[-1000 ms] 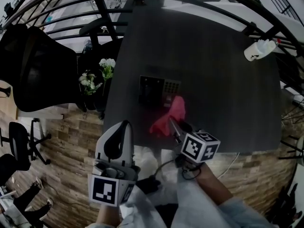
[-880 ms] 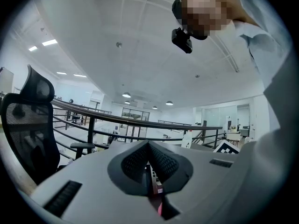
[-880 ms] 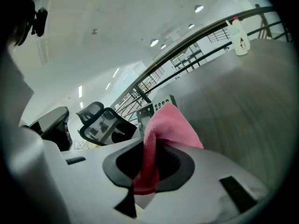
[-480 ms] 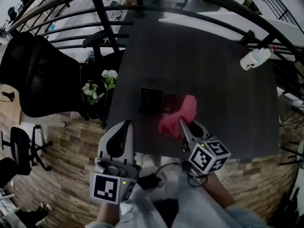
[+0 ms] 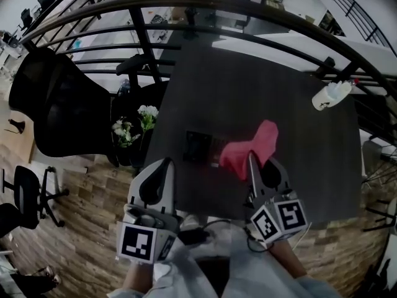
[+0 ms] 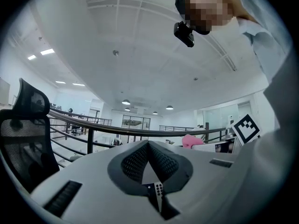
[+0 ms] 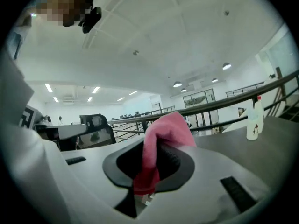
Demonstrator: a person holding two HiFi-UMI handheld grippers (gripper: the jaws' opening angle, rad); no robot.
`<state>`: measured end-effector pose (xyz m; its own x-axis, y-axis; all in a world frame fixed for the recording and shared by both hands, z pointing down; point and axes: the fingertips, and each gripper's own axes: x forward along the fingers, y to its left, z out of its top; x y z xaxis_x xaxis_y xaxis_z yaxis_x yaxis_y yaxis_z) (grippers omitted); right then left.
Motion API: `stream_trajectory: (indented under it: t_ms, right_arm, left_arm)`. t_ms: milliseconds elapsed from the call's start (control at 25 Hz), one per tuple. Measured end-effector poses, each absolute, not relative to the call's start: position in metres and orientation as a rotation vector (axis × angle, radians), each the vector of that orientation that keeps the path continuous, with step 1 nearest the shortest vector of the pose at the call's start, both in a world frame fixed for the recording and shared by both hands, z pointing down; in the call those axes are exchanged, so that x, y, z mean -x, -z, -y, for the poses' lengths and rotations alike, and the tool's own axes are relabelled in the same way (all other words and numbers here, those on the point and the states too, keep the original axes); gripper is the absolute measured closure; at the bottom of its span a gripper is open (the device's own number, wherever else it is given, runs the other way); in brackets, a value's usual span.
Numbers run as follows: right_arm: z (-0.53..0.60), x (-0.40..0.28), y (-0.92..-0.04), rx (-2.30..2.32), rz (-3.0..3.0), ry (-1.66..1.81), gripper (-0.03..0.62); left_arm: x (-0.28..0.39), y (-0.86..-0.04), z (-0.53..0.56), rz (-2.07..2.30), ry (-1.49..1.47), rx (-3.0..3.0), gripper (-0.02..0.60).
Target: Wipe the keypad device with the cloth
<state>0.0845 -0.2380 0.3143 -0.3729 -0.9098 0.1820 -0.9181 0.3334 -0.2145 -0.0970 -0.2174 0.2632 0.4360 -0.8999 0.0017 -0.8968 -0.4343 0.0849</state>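
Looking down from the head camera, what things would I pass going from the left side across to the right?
Black office chair → white flowers → keypad device → pink cloth → white bottle.

The dark grey rectangular table [image 5: 248, 79] carries a black flat keypad device [image 5: 200, 146] near its front edge. A white plastic bottle [image 5: 329, 95] stands upright near its far right corner.

Left tool [image 5: 164, 163] held low, jaws together, empty; right tool [image 5: 252, 160] forward, clamping cloth [image 5: 265, 136].
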Motion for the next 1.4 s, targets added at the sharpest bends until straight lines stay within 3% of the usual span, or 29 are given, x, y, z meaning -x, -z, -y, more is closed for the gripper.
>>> stream_trajectory:
  t_ms: [480,1400]
  right_arm:
    - [0.253,-0.104,-0.265,-1.784,2.570,-0.197,0.539]
    - [0.265,-0.114,-0.263,-1.755,2.591,-0.170,0.540]
  left_arm:
    - [0.081,-0.233,0.235,1.668,0.177,-2.667,0.581]
    - [0.068,-0.238,0.239,1.666,0.108,-2.640,0.581]
